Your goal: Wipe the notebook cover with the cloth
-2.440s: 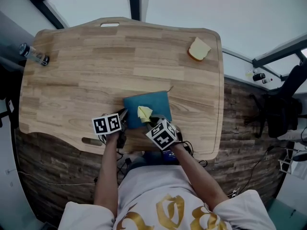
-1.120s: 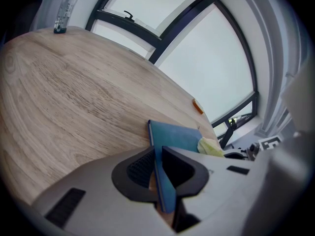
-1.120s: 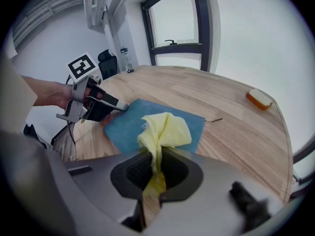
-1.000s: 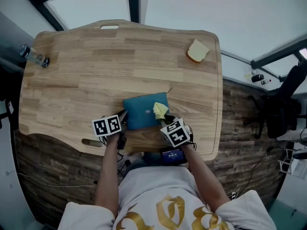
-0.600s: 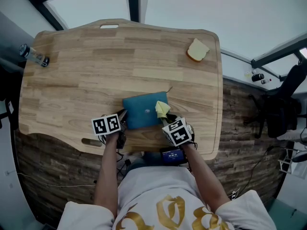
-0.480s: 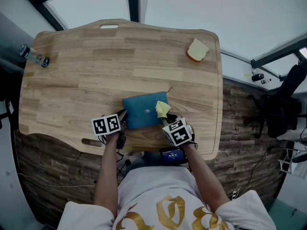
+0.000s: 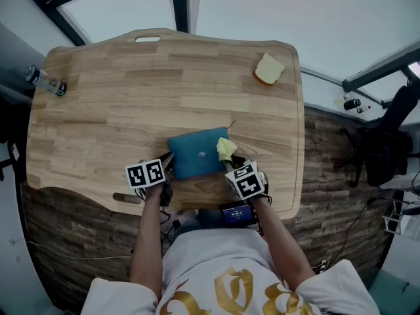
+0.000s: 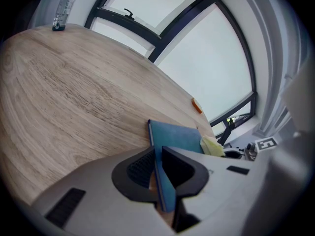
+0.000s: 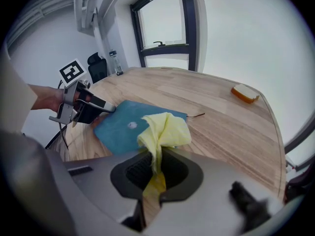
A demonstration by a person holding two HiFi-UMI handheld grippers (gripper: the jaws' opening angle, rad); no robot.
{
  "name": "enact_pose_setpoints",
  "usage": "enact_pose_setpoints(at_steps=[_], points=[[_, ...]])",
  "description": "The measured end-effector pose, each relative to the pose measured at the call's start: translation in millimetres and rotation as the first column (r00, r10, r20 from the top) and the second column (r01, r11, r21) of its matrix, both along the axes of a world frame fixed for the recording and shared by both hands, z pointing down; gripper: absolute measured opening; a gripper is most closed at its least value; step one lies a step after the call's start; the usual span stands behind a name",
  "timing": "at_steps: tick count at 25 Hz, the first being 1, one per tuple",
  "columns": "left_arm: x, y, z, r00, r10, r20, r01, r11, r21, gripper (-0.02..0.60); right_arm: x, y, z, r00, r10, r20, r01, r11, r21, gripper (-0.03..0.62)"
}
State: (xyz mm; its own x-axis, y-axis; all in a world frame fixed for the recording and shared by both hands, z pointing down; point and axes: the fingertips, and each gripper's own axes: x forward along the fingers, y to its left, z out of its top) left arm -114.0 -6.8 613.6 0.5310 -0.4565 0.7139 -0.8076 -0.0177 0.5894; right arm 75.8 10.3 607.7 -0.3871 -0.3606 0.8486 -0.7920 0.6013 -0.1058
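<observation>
A teal notebook lies flat on the wooden table, near its front edge. My left gripper is shut on the notebook's near left corner; the cover runs away from the jaws. My right gripper is shut on a yellow cloth, whose bunched end rests over the notebook's right edge. A small pale spot shows on the cover. The left gripper appears at the left of the right gripper view.
A slice of bread lies at the table's far right corner. A plastic bottle lies at the far left edge. A thin ribbon sticks out of the notebook's far right corner. A black chair stands off to the right.
My right gripper has dragged the yellow cloth rightward across the cover, from the middle to the notebook's right edge. The left gripper has held the corner without moving.
</observation>
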Motion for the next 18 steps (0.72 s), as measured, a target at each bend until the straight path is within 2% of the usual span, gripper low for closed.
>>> enact_pose_setpoints(at_steps=[7,18], points=[[0.3,-0.1,0.0,0.999,0.031,-0.008,-0.031,1.0,-0.007,0.055,2.7,-7.8,2.8,0.999,0.043,-0.009,-0.043,0.999,0.009,0.038],[0.4,0.5,0.1,0.999,0.027,-0.024,-0.027,0.999,-0.018,0.055,4.2,-34.7,3.8,0.995,0.096,-0.013,-0.096,0.995,0.025,0.038]])
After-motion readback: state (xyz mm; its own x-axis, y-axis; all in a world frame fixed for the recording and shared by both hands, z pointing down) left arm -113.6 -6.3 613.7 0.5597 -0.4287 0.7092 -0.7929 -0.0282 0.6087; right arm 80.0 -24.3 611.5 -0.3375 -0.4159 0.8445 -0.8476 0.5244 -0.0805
